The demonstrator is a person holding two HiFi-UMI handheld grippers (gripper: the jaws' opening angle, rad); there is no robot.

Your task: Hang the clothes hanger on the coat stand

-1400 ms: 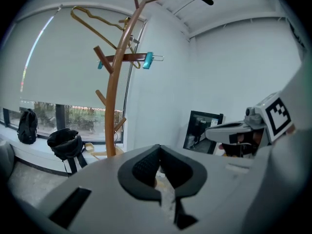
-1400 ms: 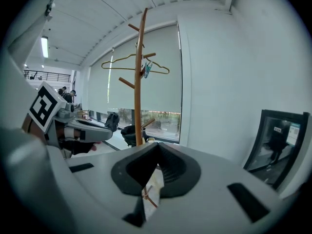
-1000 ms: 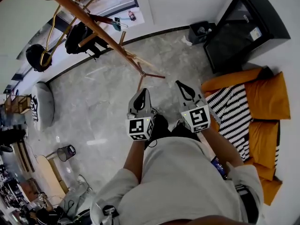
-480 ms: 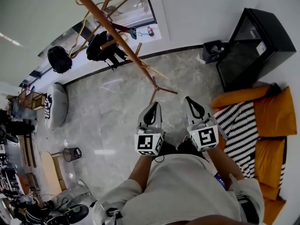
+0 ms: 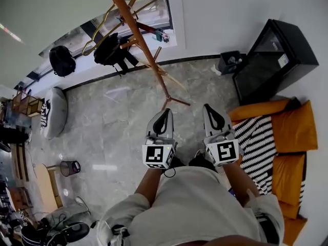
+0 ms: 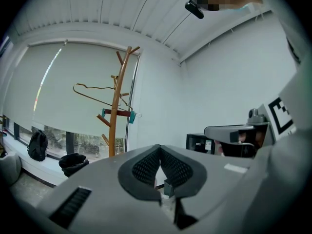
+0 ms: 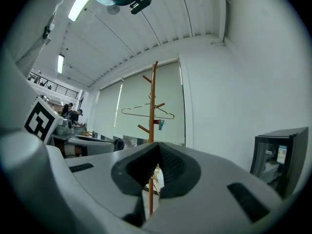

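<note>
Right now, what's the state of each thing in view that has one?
Left gripper: shut, empty.
Right gripper: shut, empty.
Hanger: hung on the stand, in neither gripper.
Stand: upright on the floor.
Bag: hung on the stand.
Bin: upright.

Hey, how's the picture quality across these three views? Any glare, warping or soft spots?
Head view: strong fisheye, so the coat stand leans and the walls bow; a pale glare patch sits on the floor. Left gripper view: dark round vignette, bright blind, and the left claw looks a little soft up close. Right gripper view: same vignette, and a ceiling strip light blows out.
</note>
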